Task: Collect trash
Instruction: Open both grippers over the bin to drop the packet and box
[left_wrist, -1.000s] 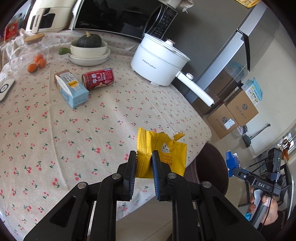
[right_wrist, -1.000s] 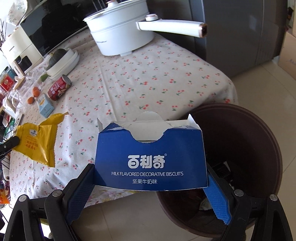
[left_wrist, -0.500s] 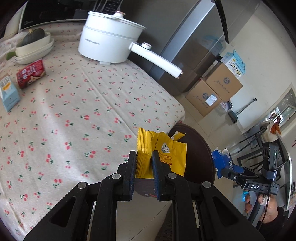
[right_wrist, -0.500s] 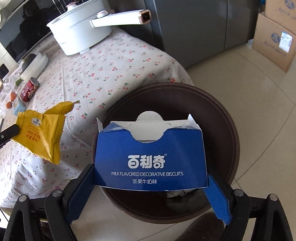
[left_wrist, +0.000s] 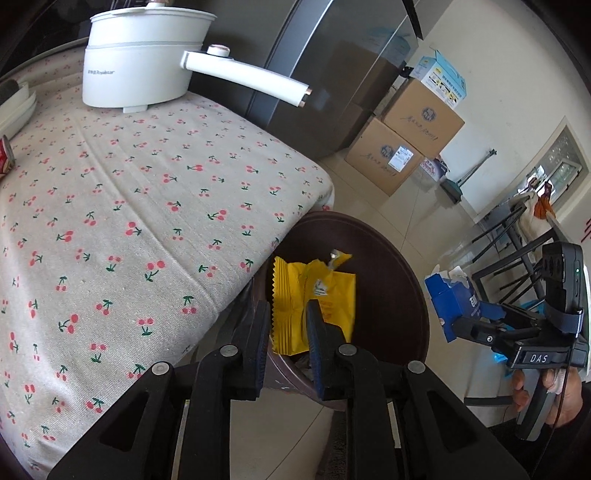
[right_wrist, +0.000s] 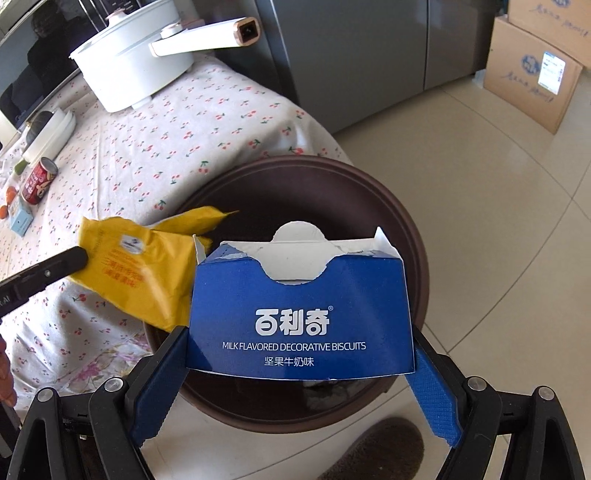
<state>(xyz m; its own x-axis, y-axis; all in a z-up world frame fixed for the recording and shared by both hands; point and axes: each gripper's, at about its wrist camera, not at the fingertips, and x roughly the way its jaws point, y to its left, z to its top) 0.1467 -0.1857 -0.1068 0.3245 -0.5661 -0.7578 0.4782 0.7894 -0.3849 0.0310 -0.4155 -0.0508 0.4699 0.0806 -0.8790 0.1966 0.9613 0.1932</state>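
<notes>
1. L gripper (left_wrist: 286, 325): jaws have just been opening; yellow wrapper (left_wrist: 314, 299) sits between them, a gap showing on the left side, so no longer pinched.
2. Wrapper hangs over the dark brown bin (left_wrist: 388, 258), just past the table (left_wrist: 147, 184) edge w/ cherry-print cloth.
3. R gripper (right_wrist: 299, 363): jaws spread wide, clamped on the ends of the blue biscuit box (right_wrist: 299, 314), torn top up.
4. Box is above the bin opening, right of the wrapper.
5. White pot (right_wrist: 136, 70) and red can (right_wrist: 38, 181) rest on the table, well apart from the bin.
</notes>
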